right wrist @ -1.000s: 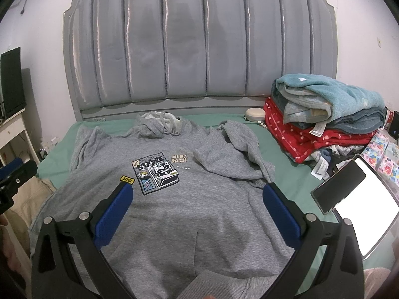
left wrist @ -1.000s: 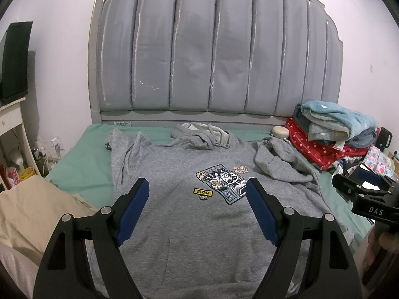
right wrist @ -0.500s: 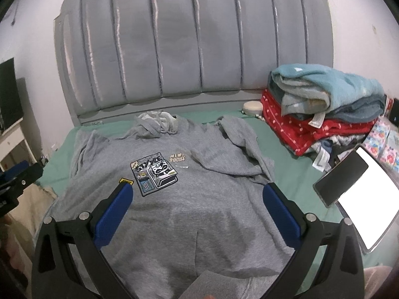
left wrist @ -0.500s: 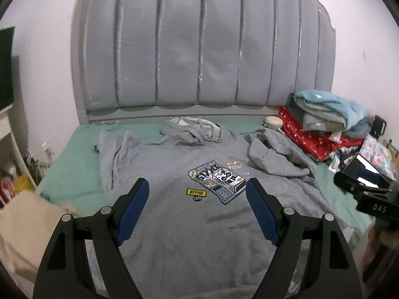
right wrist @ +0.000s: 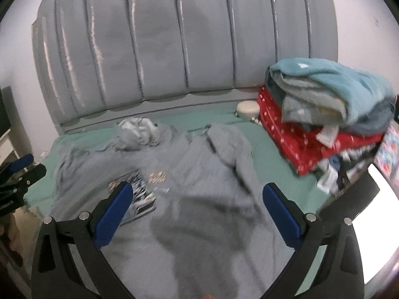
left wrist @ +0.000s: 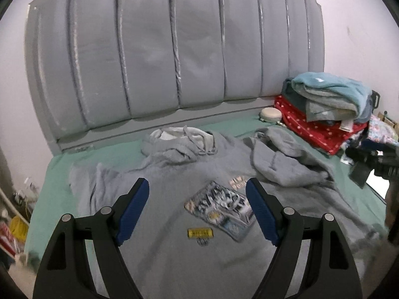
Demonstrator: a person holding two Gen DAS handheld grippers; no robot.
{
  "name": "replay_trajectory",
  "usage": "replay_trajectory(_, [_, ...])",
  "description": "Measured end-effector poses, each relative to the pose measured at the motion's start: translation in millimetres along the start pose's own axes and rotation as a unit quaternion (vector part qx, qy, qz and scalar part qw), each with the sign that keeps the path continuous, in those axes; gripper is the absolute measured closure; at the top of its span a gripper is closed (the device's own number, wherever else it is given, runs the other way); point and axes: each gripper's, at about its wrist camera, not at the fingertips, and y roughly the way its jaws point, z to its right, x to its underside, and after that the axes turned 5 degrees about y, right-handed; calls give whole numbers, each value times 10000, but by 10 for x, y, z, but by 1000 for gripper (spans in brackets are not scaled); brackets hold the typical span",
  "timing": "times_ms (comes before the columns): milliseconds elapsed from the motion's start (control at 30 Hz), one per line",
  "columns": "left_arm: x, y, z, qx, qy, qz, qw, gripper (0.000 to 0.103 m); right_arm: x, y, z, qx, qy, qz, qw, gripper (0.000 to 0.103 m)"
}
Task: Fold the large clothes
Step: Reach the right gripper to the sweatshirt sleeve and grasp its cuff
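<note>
A grey hoodie [left wrist: 174, 214] [right wrist: 199, 224] lies face up and spread over the green bed sheet, with a printed graphic [left wrist: 220, 210] on its chest. Its hood [left wrist: 179, 142] is bunched near the headboard. One sleeve [left wrist: 281, 159] [right wrist: 232, 149] is folded in over the body on the right; the other sleeve [left wrist: 92, 182] lies crumpled at the left. My left gripper [left wrist: 197, 214] hangs open above the chest, holding nothing. My right gripper [right wrist: 197, 214] hangs open above the hoodie's lower right part, also holding nothing.
A padded grey headboard [left wrist: 174, 62] rises behind the bed. A stack of folded red, grey and teal textiles [left wrist: 326, 104] [right wrist: 324, 114] sits at the right by the wall, with a small round white container [left wrist: 270, 114] beside it. A bright white panel [right wrist: 374, 214] lies at the right edge.
Both grippers have moved forward over the hoodie toward the headboard and to the right. Both stay open. The hoodie has not moved.
</note>
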Motion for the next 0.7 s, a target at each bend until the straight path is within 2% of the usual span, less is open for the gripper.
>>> replay_trajectory(133, [-27,445,-140,8,-90,-46,9999,20,-336,499,181,-47,-104,-87,9999,1])
replay_trajectory(300, [77,898,-371,130,-555,-373,9977,20,-573,1123,263,-70,-289,-345,9990,2])
replay_trajectory(367, [142,1027,-453,98,-700,-562,9959,20,-637,1346,228,-50,-482,-419,9979,14])
replay_trajectory(567, [313,1268,-722,157,-1393,-1005,9850,20,-678,2031,258,100,-622,-873,9942,27])
replay_trajectory(700, [442,1448,-797,136,-1653,-1436,9757,20,-490,2422,390,224,-566,-1317,9894,27])
